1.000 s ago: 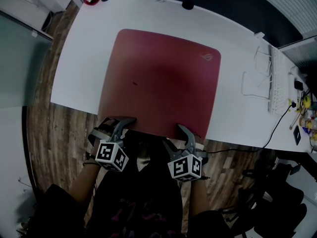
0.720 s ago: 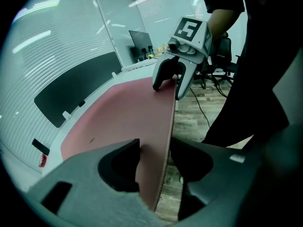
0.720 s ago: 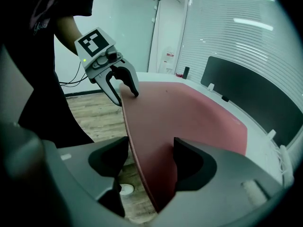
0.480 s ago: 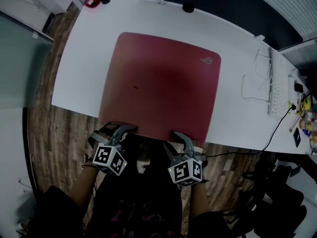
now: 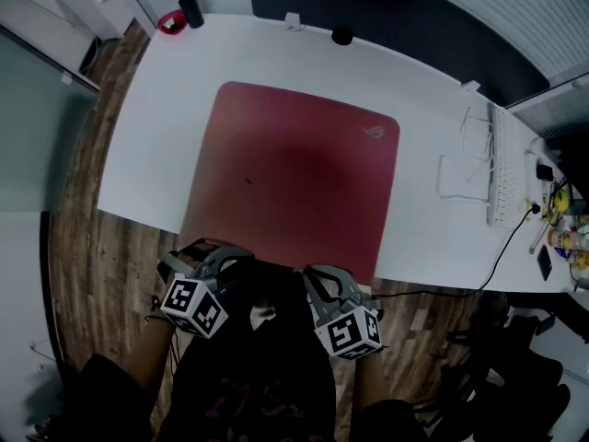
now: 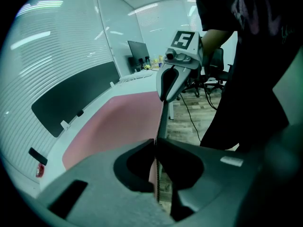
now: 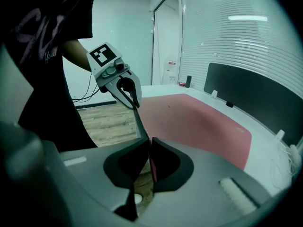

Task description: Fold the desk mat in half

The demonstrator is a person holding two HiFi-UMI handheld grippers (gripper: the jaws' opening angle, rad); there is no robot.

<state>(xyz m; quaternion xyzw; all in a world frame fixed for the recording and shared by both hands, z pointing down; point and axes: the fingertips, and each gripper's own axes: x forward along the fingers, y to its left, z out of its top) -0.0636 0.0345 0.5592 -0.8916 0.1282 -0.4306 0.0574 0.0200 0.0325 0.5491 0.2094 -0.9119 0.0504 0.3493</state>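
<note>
The red desk mat (image 5: 294,173) lies flat on the white table (image 5: 433,118), its near edge at the table's front edge. My left gripper (image 5: 230,263) is at the mat's near-left corner and my right gripper (image 5: 317,279) at the near edge further right. Both pairs of jaws are closing, with the mat's thin edge pinched between them. The left gripper view shows the left gripper (image 6: 155,143) clamped on the mat (image 6: 118,117), with the right gripper (image 6: 168,86) further along the edge. The right gripper view shows the right gripper (image 7: 150,143) on the mat (image 7: 189,117) too.
A white keyboard (image 5: 506,173) and loose cables (image 5: 460,164) lie at the table's right end. A black cup (image 5: 191,12) and a red object (image 5: 170,23) stand at the far-left corner. A dark partition (image 5: 414,17) runs behind the table, with wooden floor (image 5: 101,256) below.
Both grippers stood open at the mat's near edge a second ago. Their jaws have since closed onto that edge, and both have drawn slightly toward the person.
</note>
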